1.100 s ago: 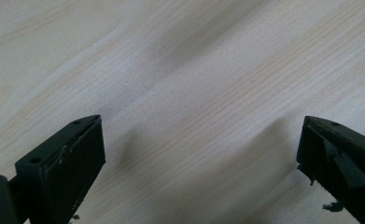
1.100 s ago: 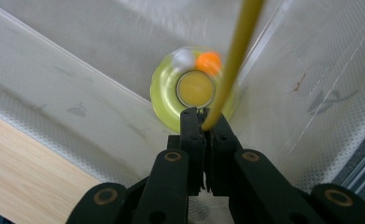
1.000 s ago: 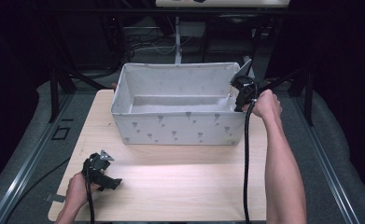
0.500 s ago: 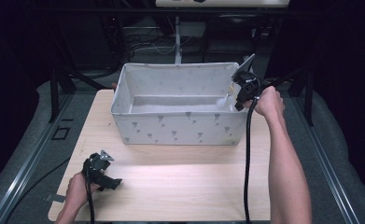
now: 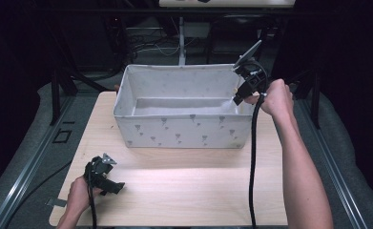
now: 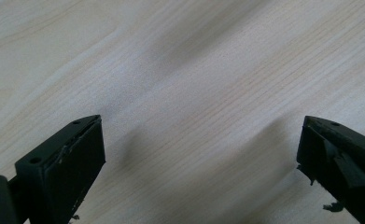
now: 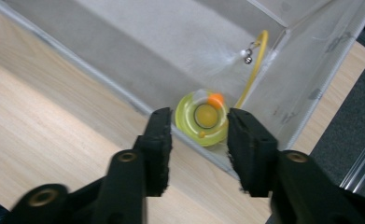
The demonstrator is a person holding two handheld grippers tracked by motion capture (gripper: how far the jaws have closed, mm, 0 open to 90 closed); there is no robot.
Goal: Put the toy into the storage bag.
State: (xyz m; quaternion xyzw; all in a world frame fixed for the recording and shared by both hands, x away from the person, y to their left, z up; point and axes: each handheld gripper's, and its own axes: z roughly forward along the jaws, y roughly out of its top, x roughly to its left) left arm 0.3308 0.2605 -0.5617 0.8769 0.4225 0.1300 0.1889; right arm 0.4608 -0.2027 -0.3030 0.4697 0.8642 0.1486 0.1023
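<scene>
My right gripper (image 5: 238, 98) hangs over the near right corner of the white fabric bin (image 5: 184, 129); its jaws have just been opening, with nothing between them. The yellow ring toy (image 7: 202, 117) lies below on the bin floor. I should lift straight up, clear of the wall. My left gripper (image 5: 113, 187) rests open on the table (image 5: 184, 191).

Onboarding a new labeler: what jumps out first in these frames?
A big pale fabric bin with small grey motifs sits at the far side of the wooden table. In the right gripper view, a yellow-green ring toy with an orange ball lies inside it below the right hand-held gripper, whose jaws have just been opening with nothing between the pads.
</scene>
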